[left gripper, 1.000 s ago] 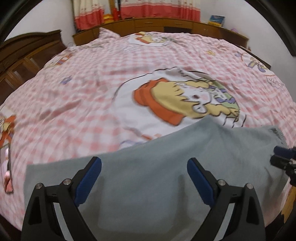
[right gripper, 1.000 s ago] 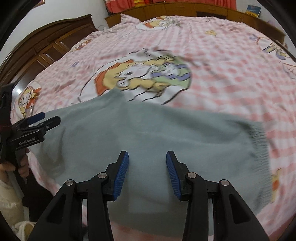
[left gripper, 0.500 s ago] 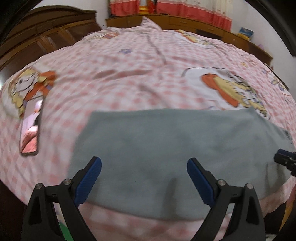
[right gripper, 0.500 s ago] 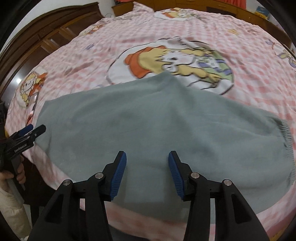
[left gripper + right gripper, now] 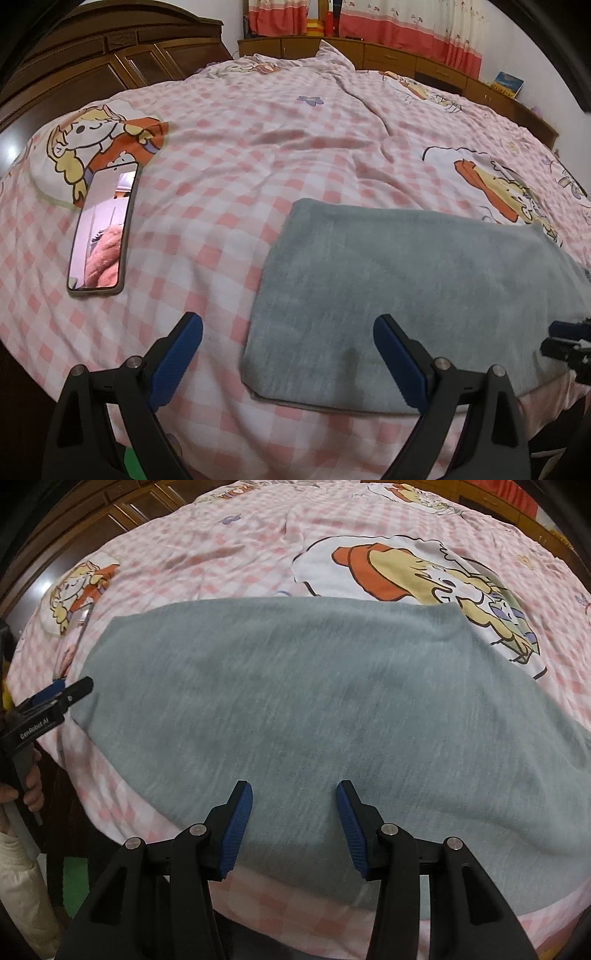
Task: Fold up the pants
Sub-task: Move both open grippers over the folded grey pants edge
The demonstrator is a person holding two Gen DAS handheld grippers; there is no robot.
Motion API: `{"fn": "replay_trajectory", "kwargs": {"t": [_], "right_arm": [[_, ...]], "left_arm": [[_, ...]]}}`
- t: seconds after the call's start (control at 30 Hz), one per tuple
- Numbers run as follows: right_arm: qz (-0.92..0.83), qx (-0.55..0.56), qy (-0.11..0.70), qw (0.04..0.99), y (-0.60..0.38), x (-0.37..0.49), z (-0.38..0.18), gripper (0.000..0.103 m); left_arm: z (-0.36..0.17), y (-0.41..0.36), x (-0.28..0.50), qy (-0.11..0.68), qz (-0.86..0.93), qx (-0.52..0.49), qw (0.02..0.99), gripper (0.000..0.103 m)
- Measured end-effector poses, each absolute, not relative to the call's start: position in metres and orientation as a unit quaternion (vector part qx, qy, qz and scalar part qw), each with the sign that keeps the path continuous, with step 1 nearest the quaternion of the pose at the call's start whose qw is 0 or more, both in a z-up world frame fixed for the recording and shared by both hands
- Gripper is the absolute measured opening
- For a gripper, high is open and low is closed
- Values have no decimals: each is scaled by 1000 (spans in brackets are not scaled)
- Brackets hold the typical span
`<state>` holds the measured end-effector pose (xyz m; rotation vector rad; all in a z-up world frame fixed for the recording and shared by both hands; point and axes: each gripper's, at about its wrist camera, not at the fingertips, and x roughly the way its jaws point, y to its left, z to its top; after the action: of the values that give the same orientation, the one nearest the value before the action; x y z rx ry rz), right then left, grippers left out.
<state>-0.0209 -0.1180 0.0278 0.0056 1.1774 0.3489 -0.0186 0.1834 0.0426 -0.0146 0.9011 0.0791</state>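
A phone (image 5: 101, 227) has come into view left of the pants (image 5: 417, 291), flat along the bed's (image 5: 258, 155) near edge. The left gripper (image 5: 288, 354), wide open and empty, has swung to their left end; the right gripper (image 5: 294, 825), half open and empty, hovers mid-pants, likely ready for a fold.

1. A pink-and-white checked bedsheet (image 5: 236, 177) printed with cartoon figures covers the whole bed; it is creased along a ridge running toward the far end.
2. A slim smartphone in a brown case (image 5: 101, 229) lies face up on the sheet, its glossy screen reflecting the room, its upper end overlapping a printed blonde cartoon girl (image 5: 85, 147).
3. A dark carved wooden wardrobe (image 5: 110, 55) stands along the left side of the bed.
4. Low light-brown wooden cabinets (image 5: 399, 59) run along the far wall.
5. Cream curtains with red hems (image 5: 406, 22) hang above the cabinets.
6. A blue book (image 5: 509, 82) leans on the cabinet top at far right.
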Motion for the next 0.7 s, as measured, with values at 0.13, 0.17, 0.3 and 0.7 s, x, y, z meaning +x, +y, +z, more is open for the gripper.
{"fn": "replay_trajectory", "kwargs": {"t": [0.13,0.17,0.3,0.7], "right_arm": [[161,0,555,816,-115,-20,24,53],[159,0,555,816,-114,-20,24,55],[160,2,551,819,-108,-22,21,68],[151,-18,543,826,-91,-24,15,86]], "left_arm": [[38,192,-19,425,58,-15,903,93],[36,195,-19,423,56,-23,904,92],[25,211,-18,426,34,-65,902,78],[27,221,-39,388,-49,-120,913,32]]}}
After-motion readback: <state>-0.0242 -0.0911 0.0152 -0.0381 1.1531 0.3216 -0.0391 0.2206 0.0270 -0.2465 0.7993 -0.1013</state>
